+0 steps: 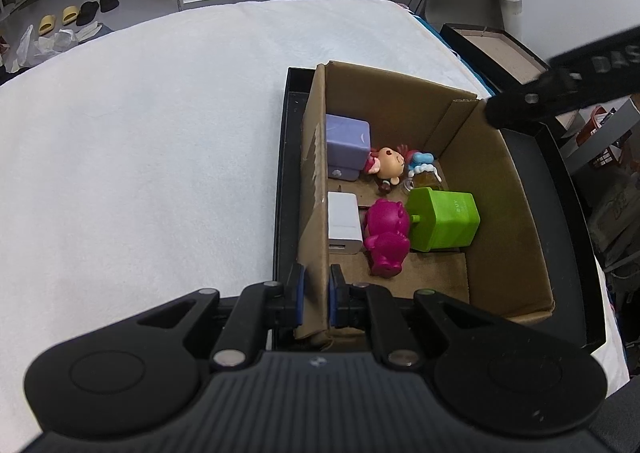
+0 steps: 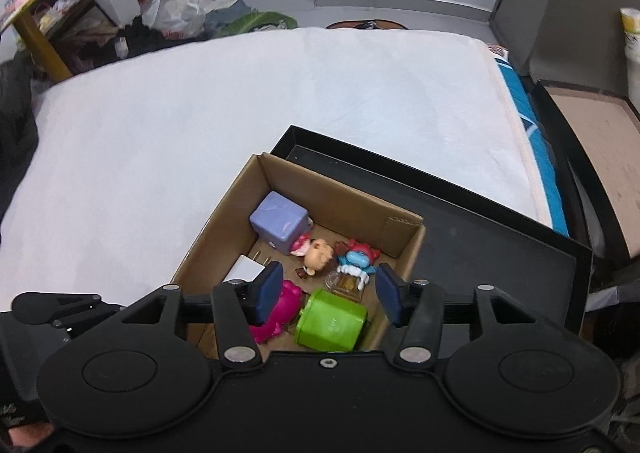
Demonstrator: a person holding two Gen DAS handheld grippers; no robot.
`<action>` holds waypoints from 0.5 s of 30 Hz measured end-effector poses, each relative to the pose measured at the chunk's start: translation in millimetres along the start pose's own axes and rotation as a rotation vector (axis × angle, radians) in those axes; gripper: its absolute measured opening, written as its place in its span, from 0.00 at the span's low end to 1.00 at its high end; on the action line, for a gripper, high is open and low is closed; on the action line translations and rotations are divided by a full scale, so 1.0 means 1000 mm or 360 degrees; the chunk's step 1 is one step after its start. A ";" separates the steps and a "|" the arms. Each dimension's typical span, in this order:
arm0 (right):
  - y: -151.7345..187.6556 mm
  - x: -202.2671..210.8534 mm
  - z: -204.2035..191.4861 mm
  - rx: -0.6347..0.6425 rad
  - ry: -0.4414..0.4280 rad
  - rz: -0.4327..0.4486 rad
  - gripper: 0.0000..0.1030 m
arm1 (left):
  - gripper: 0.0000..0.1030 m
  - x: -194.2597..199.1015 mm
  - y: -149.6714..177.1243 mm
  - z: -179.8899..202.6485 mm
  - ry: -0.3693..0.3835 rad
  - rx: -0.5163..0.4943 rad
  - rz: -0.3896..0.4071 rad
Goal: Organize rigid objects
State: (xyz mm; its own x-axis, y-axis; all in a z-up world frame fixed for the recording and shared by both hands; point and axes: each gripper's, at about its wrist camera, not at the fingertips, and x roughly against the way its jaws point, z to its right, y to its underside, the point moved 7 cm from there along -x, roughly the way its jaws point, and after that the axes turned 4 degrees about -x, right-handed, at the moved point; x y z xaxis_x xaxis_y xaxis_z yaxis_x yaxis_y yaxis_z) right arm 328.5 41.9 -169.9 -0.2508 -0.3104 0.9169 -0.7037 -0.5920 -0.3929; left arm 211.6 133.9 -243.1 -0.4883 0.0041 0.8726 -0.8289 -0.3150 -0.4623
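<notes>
A brown cardboard box (image 1: 400, 79) sits inside a black tray (image 1: 286, 173) on the white cloth. It holds a purple block (image 1: 347, 145), a white charger (image 1: 343, 223), a magenta bear (image 1: 388, 233), a green cube (image 1: 442, 219), a doll (image 1: 390, 163), a blue figure (image 1: 422, 159) and a small glass bottle (image 1: 426, 181). My left gripper (image 1: 316, 293) is shut on the box's near left wall. My right gripper (image 2: 330, 293) hangs open above the box, over the green cube (image 2: 330, 319) and magenta bear (image 2: 280, 313), touching neither.
White cloth (image 1: 160, 133) stretches left of and beyond the tray. A second black box with a brown inside (image 2: 592, 141) stands at the right past the cloth's edge. A black part of the right tool (image 1: 560, 89) crosses over the box's far right corner. Slippers and bags lie on the floor beyond.
</notes>
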 end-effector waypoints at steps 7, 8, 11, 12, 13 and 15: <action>0.015 0.021 0.019 -0.0089 -0.0034 0.0056 0.61 | 0.10 0.000 0.000 0.001 -0.0008 -0.0002 -0.0005; 0.018 0.023 0.022 -0.0095 -0.0032 0.0059 0.61 | 0.10 0.000 0.000 0.000 -0.0005 0.0002 -0.0008; 0.024 0.028 0.030 -0.0122 -0.0039 0.0063 0.62 | 0.10 -0.001 -0.002 0.002 -0.0006 -0.0025 -0.0034; 0.027 0.030 0.034 -0.0136 -0.0042 0.0064 0.64 | 0.10 -0.002 -0.002 0.002 -0.0011 -0.0038 -0.0050; 0.029 0.032 0.036 -0.0149 -0.0047 0.0065 0.67 | 0.10 -0.003 -0.002 0.003 -0.0007 -0.0045 -0.0065; 0.035 0.036 0.042 -0.0168 -0.0049 0.0074 0.73 | 0.10 -0.003 -0.002 0.003 0.0000 -0.0035 -0.0093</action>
State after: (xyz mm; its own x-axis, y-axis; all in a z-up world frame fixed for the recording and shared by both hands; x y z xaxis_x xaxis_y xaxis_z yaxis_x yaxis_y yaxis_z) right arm 323.1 -20.8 -153.5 -0.2655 -0.3592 0.8947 -0.7581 -0.4955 -0.4239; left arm 215.7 131.9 -244.4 -0.4386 0.0218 0.8984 -0.8620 -0.2930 -0.4137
